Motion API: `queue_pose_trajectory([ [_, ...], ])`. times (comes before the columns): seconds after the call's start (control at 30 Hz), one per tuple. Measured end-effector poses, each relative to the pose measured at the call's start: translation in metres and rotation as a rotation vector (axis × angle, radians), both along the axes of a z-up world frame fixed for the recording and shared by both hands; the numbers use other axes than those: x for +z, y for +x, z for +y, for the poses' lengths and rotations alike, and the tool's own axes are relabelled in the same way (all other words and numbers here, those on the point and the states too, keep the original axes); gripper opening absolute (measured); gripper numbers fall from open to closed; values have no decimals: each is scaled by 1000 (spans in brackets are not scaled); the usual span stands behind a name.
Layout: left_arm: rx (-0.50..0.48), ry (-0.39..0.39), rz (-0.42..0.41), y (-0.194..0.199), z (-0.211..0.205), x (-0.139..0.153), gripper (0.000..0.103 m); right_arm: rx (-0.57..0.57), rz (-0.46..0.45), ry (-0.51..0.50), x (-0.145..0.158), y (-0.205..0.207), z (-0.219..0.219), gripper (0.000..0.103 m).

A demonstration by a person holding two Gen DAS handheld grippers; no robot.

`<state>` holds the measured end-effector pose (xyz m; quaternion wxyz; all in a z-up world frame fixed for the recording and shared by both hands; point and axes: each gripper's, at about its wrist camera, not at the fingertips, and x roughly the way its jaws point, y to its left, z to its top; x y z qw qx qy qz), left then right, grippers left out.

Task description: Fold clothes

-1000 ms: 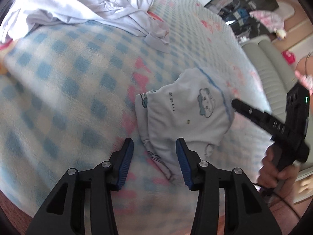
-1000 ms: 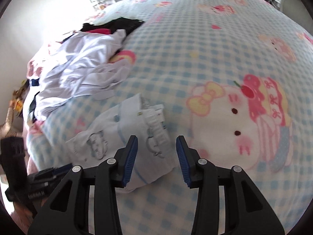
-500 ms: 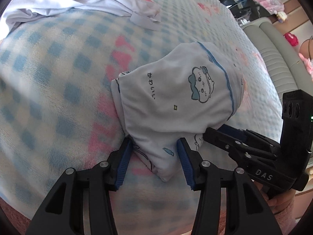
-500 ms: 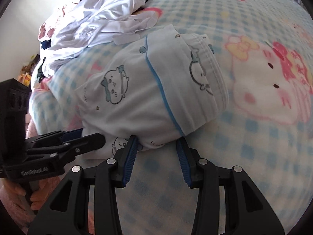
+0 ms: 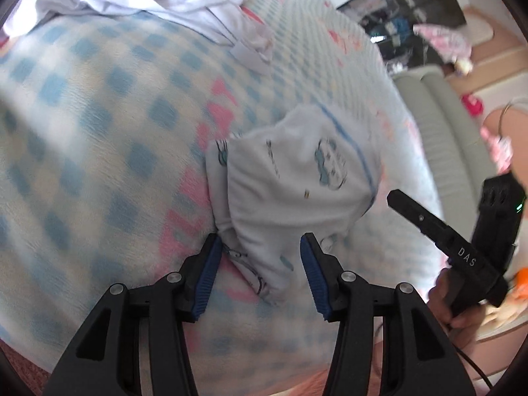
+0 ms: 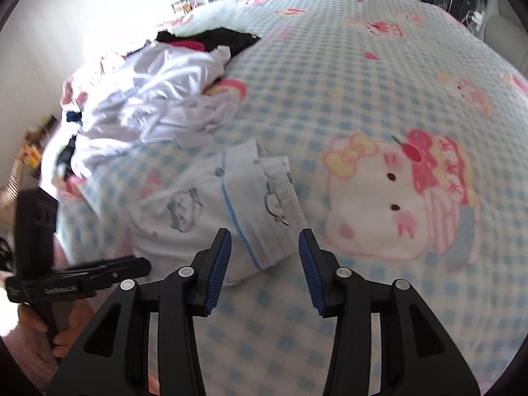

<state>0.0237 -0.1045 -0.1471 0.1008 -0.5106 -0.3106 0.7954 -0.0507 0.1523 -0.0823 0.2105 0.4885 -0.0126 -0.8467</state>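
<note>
A folded garment (image 5: pixel 290 191) lay mid-frame on the blanket (image 5: pixel 99 132) in both views, white with a blue stripe and cartoon prints. The left gripper (image 5: pixel 259 277) hung at its near edge, tongs apart and empty. The right gripper (image 6: pixel 265 265) sat likewise at bottom centre, tongs apart, gripping nothing. A pile (image 6: pixel 148 99) of white clothes lay upper left.

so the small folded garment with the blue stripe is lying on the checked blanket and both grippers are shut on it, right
Not quite. The folded garment does lie on the checked blanket, but neither gripper is shut on it. The right wrist view shows the right gripper open, and the left wrist view shows the left gripper open too, fingers spread at the garment's near edge.
</note>
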Motion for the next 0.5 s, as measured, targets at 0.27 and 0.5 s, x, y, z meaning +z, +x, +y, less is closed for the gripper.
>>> queue_pose_trajectory([
  [0.27,61,-48,-50,-11,-15,5,49,21,-52,120,-19,-29,-28,51],
  [0.5,45,130,-35,-14,-32,-5,56,49,-127,49,-25,-54,-26,66],
])
